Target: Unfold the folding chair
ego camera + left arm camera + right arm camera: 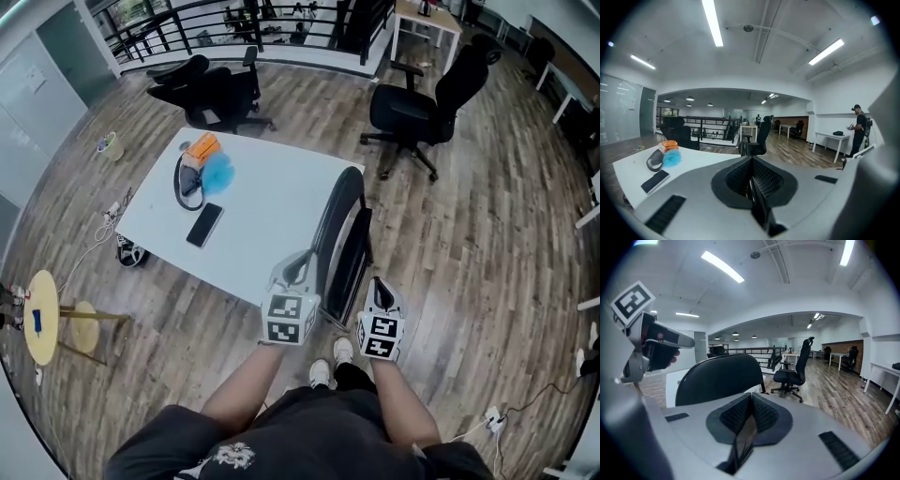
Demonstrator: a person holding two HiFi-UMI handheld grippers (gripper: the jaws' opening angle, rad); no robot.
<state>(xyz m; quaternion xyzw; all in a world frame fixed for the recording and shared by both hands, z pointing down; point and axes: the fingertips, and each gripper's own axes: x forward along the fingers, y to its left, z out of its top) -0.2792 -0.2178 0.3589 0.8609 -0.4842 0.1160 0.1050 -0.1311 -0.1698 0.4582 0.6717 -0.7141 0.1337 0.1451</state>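
The folding chair [342, 234] is black and stands folded flat, upright on the wood floor against the right edge of the white table [272, 206]. My left gripper [300, 264] is shut and empty, just left of the chair's near end. My right gripper [380, 289] is shut and empty too, just right of the chair. In the right gripper view the chair's rounded black back [719, 378] fills the space beyond the shut right gripper [750, 420], with the left gripper [647, 343] up at the left. The left gripper view shows its own shut gripper [751, 180] and no folding chair.
On the table lie a black phone [204, 225], an orange and blue object [208, 159] and a black strap [186, 183]. Two black office chairs [427, 98] [211, 89] stand beyond. A yellow stool [42, 317] is at the left. A person [858, 131] stands far right.
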